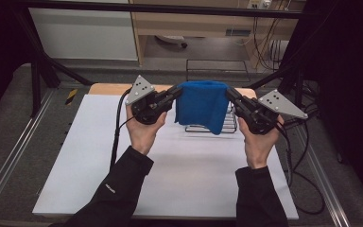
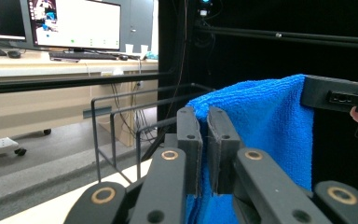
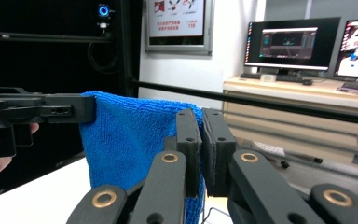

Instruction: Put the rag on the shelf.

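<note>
Hanging between the two tools, the blue cloth [image 1: 202, 106] sits above the white table [image 1: 170, 179], in front of a wire rack [image 1: 231, 124]. At nine o'clock of it, the left gripper [image 1: 176, 91] pinches its upper corner; at three o'clock, the right gripper [image 1: 228, 93] is clamped on the other corner.

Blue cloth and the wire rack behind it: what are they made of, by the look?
Blue cloth: likely microfibre terry; matte, a fine looped nap shows in both gripper views, and it drapes limply. Wire rack: probably thin metal rod with a dark, slightly glossy coating; straight bars, crisp bends.
</note>
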The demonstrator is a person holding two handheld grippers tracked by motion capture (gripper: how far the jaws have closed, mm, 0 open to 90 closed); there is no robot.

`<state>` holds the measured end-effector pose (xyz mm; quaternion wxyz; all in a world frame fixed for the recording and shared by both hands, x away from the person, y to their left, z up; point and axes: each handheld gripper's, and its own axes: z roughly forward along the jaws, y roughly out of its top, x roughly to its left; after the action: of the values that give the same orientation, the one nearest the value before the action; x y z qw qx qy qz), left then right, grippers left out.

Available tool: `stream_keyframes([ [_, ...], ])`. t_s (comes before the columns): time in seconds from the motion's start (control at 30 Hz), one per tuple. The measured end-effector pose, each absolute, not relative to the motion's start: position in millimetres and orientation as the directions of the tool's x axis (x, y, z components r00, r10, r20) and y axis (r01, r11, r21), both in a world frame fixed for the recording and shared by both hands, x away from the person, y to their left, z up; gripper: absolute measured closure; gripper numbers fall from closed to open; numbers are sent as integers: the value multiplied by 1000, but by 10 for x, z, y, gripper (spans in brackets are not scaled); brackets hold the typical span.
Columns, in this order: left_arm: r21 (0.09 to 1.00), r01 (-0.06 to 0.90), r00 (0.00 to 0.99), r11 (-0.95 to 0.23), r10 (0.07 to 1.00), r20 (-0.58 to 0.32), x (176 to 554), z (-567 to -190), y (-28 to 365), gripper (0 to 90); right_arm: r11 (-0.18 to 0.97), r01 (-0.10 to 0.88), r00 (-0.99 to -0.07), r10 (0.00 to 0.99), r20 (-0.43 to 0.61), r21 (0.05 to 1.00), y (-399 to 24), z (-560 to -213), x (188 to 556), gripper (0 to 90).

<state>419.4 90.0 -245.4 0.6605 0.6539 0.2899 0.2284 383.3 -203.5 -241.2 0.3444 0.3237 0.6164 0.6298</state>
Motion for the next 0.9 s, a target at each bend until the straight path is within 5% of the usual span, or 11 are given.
stream_keyframes([
  [0.9,996,16,732,93,677,-75,4480,-1973,593,846,-12,-119,-480,876,-47,993,-2240,-1932,4037,870],
])
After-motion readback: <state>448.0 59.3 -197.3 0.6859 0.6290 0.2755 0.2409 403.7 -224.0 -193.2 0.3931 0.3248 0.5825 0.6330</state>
